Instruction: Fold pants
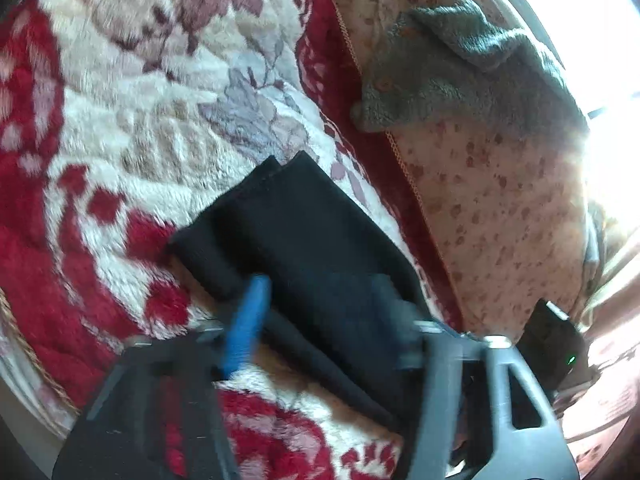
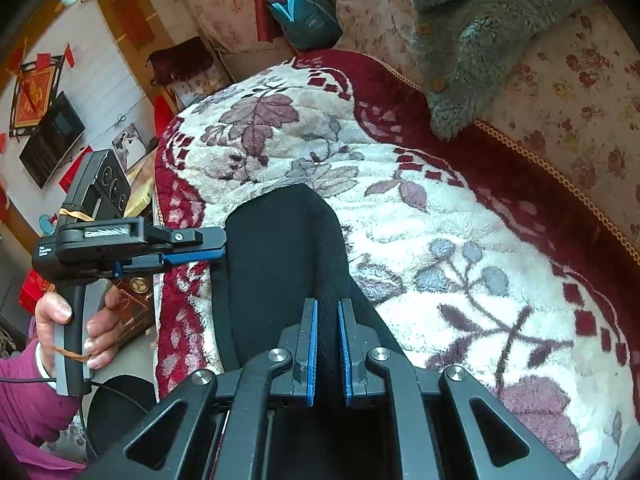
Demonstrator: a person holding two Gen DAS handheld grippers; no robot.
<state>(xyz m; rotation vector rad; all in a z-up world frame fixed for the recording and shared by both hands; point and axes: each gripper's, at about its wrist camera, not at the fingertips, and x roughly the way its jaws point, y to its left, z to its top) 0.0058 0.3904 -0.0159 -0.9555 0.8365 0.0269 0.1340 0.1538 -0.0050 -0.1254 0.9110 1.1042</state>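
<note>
The black pants (image 2: 280,256) lie folded on a red and white floral blanket (image 2: 440,240). They also show in the left wrist view (image 1: 304,240) as a stacked black bundle. My right gripper (image 2: 328,308) is nearly shut, with a fold of the pants between its blue pads. My left gripper (image 1: 320,292) has its jaws spread over the pants' near edge; the view is blurred. It also shows in the right wrist view (image 2: 222,246), its jaws close together at the pants' left edge. I cannot tell whether it grips the cloth.
A grey fleece garment (image 2: 480,40) lies on the floral sofa back (image 2: 580,100) behind the blanket, also in the left wrist view (image 1: 460,68). The blanket's left edge (image 2: 160,240) drops to the floor. A TV (image 2: 52,140) hangs on the far wall.
</note>
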